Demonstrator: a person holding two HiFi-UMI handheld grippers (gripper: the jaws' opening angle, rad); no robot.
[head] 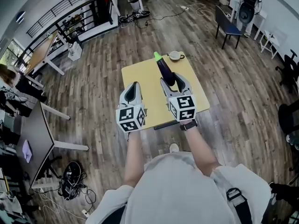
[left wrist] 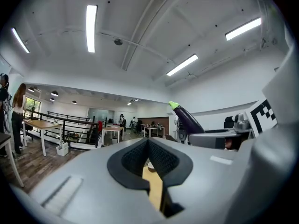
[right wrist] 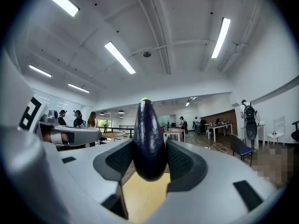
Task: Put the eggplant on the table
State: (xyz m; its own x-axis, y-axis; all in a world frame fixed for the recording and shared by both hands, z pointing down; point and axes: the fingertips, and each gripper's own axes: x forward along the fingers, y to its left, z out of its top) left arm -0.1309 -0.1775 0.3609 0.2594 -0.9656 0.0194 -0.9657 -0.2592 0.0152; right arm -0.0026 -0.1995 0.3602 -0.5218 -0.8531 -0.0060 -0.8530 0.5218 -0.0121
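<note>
A dark purple eggplant (head: 164, 68) with a bright green stem is clamped between the pads of my right gripper (head: 174, 78), stem pointing away from me, above the small yellow table (head: 140, 73). In the right gripper view the eggplant (right wrist: 148, 139) stands between the two black pads, which press on its sides, with the yellow top below. My left gripper (head: 133, 88) hovers beside it on the left over the table's near half, jaws shut and empty. The left gripper view shows its pads (left wrist: 161, 158) meeting, and the eggplant (left wrist: 187, 118) off to the right.
A white cup (head: 175, 55) sits at the table's far edge. A blue chair (head: 227, 27) stands far right on the wood floor. A dark desk (head: 32, 134) and cables lie at the left, with a railing (head: 70, 17) and white tables beyond.
</note>
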